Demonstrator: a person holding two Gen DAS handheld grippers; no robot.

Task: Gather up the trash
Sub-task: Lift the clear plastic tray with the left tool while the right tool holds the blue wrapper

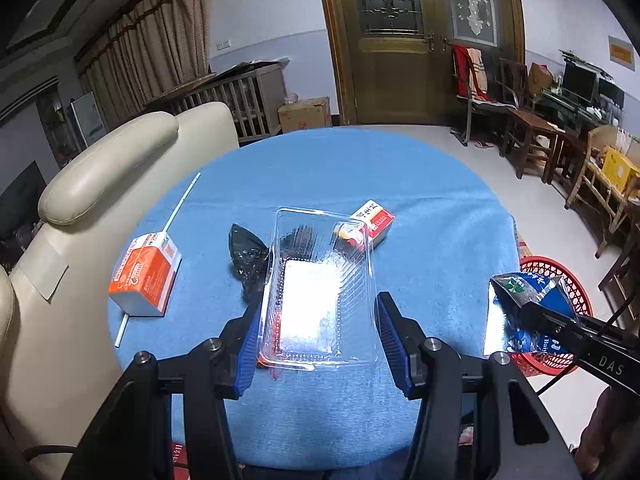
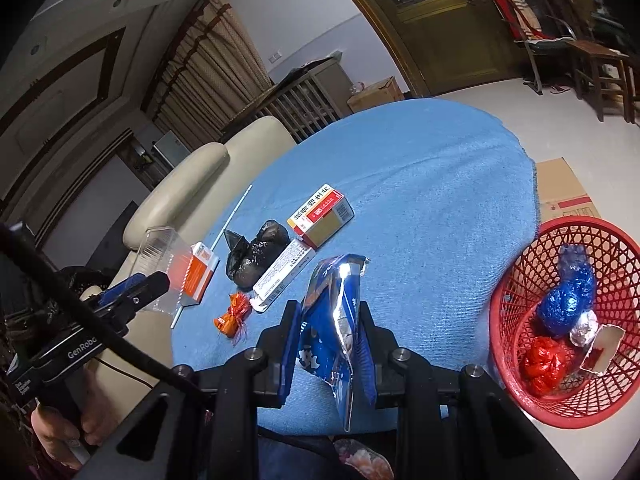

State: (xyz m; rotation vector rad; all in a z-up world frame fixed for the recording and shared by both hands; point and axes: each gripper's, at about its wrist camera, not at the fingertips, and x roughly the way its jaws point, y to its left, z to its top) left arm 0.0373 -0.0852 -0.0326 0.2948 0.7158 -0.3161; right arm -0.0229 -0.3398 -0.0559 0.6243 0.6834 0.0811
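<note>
My left gripper (image 1: 320, 308) is shut on a clear plastic tray (image 1: 316, 276); the right wrist view shows that tray (image 2: 160, 248) lifted off the table at the left. My right gripper (image 2: 330, 308) is shut on a blue foil snack bag (image 2: 332, 280), held over the table's near edge. A red mesh basket (image 2: 624, 264) stands on the floor to the right, holding crumpled blue, red and silver wrappers. On the blue table (image 1: 400, 168) lie an orange box (image 1: 144, 276), a black plastic bag (image 1: 246, 256), a red-and-white box (image 1: 374, 216), a white straw (image 1: 182, 204), a long white box (image 2: 280, 272) and an orange wrapper (image 2: 232, 314).
A beige sofa (image 1: 100, 168) presses against the table's left side. A flat cardboard box (image 2: 564, 188) lies on the floor behind the basket. Wooden chairs (image 1: 532, 136) and a double door (image 1: 400, 40) stand at the far side of the room.
</note>
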